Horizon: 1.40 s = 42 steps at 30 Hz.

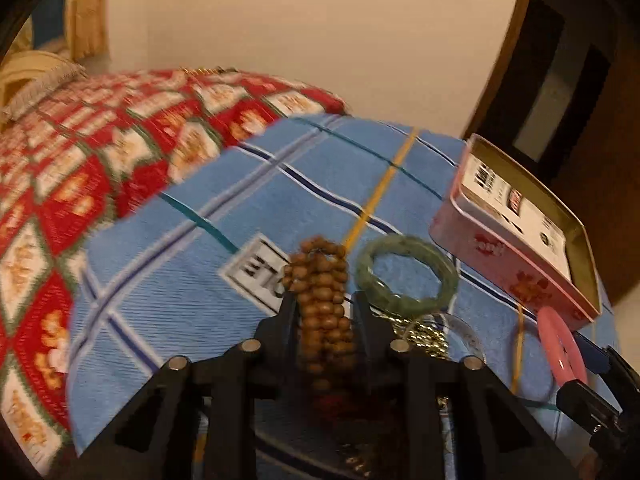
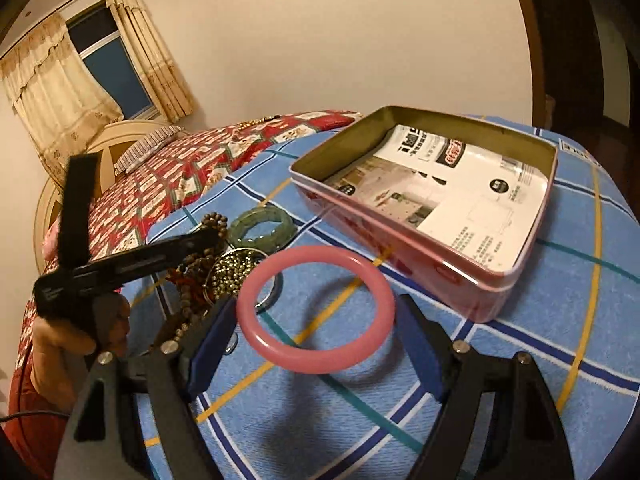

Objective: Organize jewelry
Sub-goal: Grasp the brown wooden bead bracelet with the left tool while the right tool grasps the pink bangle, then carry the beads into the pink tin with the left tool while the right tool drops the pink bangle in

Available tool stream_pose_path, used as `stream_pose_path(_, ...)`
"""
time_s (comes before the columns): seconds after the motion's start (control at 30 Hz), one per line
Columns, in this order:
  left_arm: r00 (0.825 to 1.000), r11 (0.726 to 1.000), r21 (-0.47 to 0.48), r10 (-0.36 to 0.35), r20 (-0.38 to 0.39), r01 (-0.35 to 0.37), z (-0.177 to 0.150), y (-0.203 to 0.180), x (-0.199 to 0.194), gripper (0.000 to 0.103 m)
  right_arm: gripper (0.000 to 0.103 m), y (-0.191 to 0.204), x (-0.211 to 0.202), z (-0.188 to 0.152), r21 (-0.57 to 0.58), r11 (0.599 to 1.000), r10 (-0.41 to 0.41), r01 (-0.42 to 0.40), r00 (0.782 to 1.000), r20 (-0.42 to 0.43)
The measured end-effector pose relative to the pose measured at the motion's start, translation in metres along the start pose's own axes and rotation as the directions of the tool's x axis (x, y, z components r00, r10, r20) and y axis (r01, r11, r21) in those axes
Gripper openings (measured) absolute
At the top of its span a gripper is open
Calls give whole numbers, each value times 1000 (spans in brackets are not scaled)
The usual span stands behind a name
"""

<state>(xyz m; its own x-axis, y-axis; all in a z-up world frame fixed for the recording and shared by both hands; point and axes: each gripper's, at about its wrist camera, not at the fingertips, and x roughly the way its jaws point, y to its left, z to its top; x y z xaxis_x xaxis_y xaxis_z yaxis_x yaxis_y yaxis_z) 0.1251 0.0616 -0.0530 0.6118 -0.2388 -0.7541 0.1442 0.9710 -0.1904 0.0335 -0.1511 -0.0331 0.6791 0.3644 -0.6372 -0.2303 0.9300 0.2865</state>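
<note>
My left gripper (image 1: 322, 300) is shut on a brown wooden bead string (image 1: 322, 280), which hangs bunched between its fingers above the blue checked cloth (image 1: 180, 248). My right gripper (image 2: 316, 316) is shut on a pink bangle (image 2: 316, 312), held by its two sides above the cloth. A green jade bangle (image 1: 406, 272) lies on the cloth just past the beads; it also shows in the right wrist view (image 2: 262, 232). A pink tin box (image 2: 432, 204) stands open to the right, with a printed paper sheet (image 2: 452, 188) lining it. A gold bead pile (image 2: 234, 270) lies beside a clear bangle.
A red patterned bedspread (image 1: 80, 152) covers the bed beyond the blue cloth. A dark wooden door (image 1: 560, 80) stands at the right. The left gripper's body (image 2: 120, 264) shows at the left of the right wrist view. A curtained window (image 2: 108, 64) is at the far wall.
</note>
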Motion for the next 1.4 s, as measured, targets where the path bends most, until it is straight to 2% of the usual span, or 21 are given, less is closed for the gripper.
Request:
stream_pose_path(0.1,1000,1000,-3,-23,17,23,-1,-1,-3,23,83,4,-1,1,-11,1000,-1,1,1000,14)
stream_pose_path(0.2,988,997,-21,-73,133,76,-3,3,-26,22,83,2,-3,1,-14,1000,-7,7,1000,28)
stream_pose_path(0.3,954,987,-29,-145,263,158,-9,9,-57,22,83,1,-7,1,-8,1000,-11,12,998,54)
stream_pose_path(0.37,922,974,-44,-195,335,222,-13,14,-76,22,83,1,-11,2,-10,1000,-22,22,997,78)
stream_pose_path(0.47,888,967,-45,-213,409,252,-11,15,-98,21,83,3,-18,3,-16,999,-40,42,991,126)
stream_pose_path(0.6,858,964,-11,-231,459,266,-4,4,-117,21,83,4,-36,5,-13,996,-79,84,971,225)
stream_pose_path(0.77,846,949,76,-306,436,304,4,-31,-114,22,83,-5,-49,11,39,986,-165,160,943,288)
stream_pose_path(0.9,844,935,115,-352,405,335,21,-66,-95,22,83,-18,-53,30,55,969,-247,242,921,300)
stream_pose_path(1.0,851,932,121,-361,381,341,33,-87,-74,22,83,-29,-46,51,49,953,-300,299,906,300)
stream_pose_path(1.13,879,939,114,-344,329,325,48,-114,-37,22,83,-50,-22,68,69,928,-370,366,885,283)
stream_pose_path(1.23,910,951,110,-310,277,290,54,-129,-13,22,83,-57,-7,68,68,918,-395,391,885,246)
stream_pose_path(1.33,932,958,103,-286,224,269,57,-138,7,22,83,-58,-3,66,34,910,-410,414,881,235)
stream_pose_path(1.4,940,962,103,-270,207,253,58,-141,15,22,83,-59,2,69,18,905,-418,425,881,224)
